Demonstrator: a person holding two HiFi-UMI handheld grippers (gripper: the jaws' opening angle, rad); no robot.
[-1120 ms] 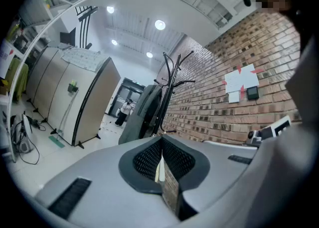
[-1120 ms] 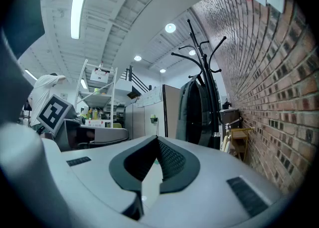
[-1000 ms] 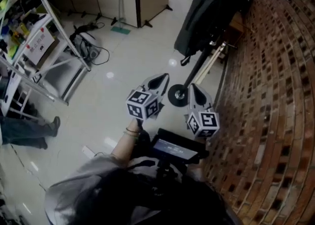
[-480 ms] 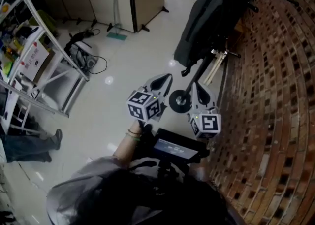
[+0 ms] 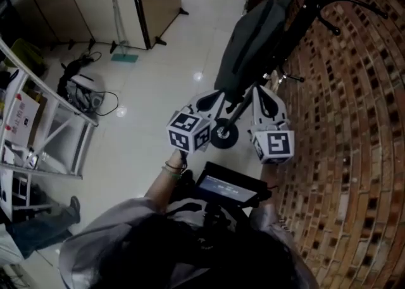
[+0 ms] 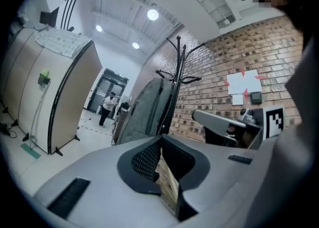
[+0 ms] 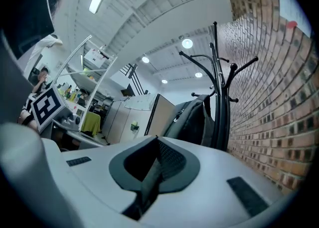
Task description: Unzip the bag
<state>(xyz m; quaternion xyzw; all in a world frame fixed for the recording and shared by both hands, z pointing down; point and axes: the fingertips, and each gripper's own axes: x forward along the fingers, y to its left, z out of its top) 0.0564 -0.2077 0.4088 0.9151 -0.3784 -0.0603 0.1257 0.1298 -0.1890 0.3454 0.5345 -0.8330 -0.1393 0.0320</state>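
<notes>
Hanging bag (image 5: pixel 250 47) on stand (image 7: pixel 217 87) by brick wall (image 5: pixel 354 123) (left gripper (image 5: pixel 209 98), right gripper (image 5: pixel 262 98): fingers (image 6: pixel 142 162) together)

1 coat stand (image 7: pixel 222 72) w/ 1 grey bag (image 5: pixel 253 41), 2 grippers, left gripper (image 5: pixel 212 98) & right gripper (image 5: pixel 262 92), 1 brick wall (image 5: pixel 354 123), 1 metal shelf rack (image 5: pixel 76 105)

The bag (image 5: pixel 250 44) looks dark grey, perhaps faintly greenish, on a black coat stand (image 7: pixel 222 122) against a red-brown brick wall (image 5: pixel 361 123) with pale mortar lines, above a glossy off-white tiled floor (image 5: pixel 145 117).
</notes>
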